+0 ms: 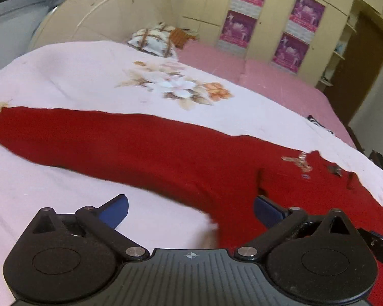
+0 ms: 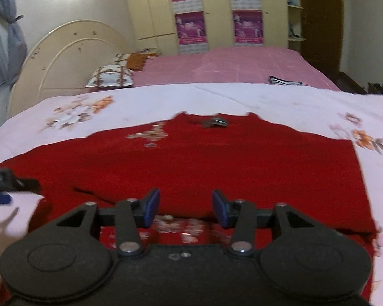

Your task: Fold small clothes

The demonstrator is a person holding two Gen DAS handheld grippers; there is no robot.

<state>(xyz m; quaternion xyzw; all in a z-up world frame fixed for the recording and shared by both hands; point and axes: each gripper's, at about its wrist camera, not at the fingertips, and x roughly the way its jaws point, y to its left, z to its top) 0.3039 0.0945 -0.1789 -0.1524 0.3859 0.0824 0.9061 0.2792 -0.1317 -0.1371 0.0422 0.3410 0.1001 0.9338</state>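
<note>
- Fingers of the left gripper [image 1: 191,210] are standing spread wide with nothing between the blue pads, hovering over the near edge of the red garment [image 1: 145,150] where its sleeve meets the body.
- Fingers of the right gripper [image 2: 186,210] are standing partly apart, gripping nothing, poised above a folded-over layer of the same garment.
- The red garment is lying flat on the floral bedsheet [image 1: 63,76], one long sleeve stretching out to the side and the neckline [image 2: 214,121] pointing toward the far side of the bed.
- It is looking soft, limp and light, likely a knit that is draping and sagging when lifted.
- Beaded embroidery [image 2: 148,134] is looking snag-prone, so pinching plain cloth is wiser.
- Best holds are seeming to be the sleeve cuff and the hem corners.
</note>
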